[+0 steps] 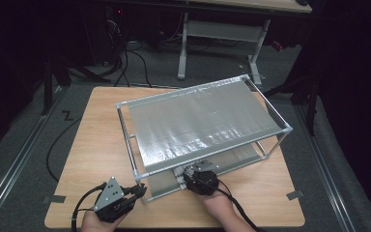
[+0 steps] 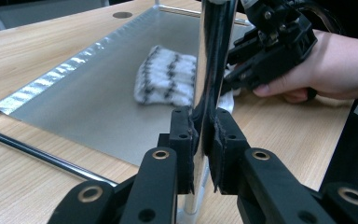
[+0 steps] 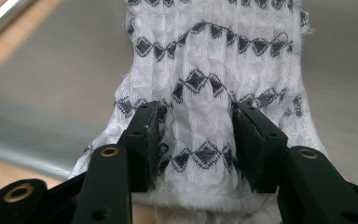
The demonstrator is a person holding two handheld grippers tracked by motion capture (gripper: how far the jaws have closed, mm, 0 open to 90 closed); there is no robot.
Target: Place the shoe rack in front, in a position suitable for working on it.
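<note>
White waffle-weave cloth [image 3: 205, 107] with black diamond bands: lying bunched on the lower grey metal shelf [image 2: 93, 107] of the rack, at the near edge, close to the front corner post [image 2: 212, 70].

Right gripper [image 3: 198, 140]: reaching in under the top shelf [image 1: 198, 121] in the high view; its jaws are standing partly apart with a ridge of the cloth gathered between them, both pads touching fabric and pinching it.

Left gripper [image 2: 204, 140]: sitting at the rack's near left corner, jaws drawn in narrow and clamping the shiny upright post; the pads are pressing on it from both sides.

Two-tier rack: standing at a slant on the wooden table [image 1: 96, 145], chrome rails framing both shelves.

Person's right hand [image 2: 335, 70]: wrapping the right gripper's body, resting just above the tabletop beside the lower shelf.
</note>
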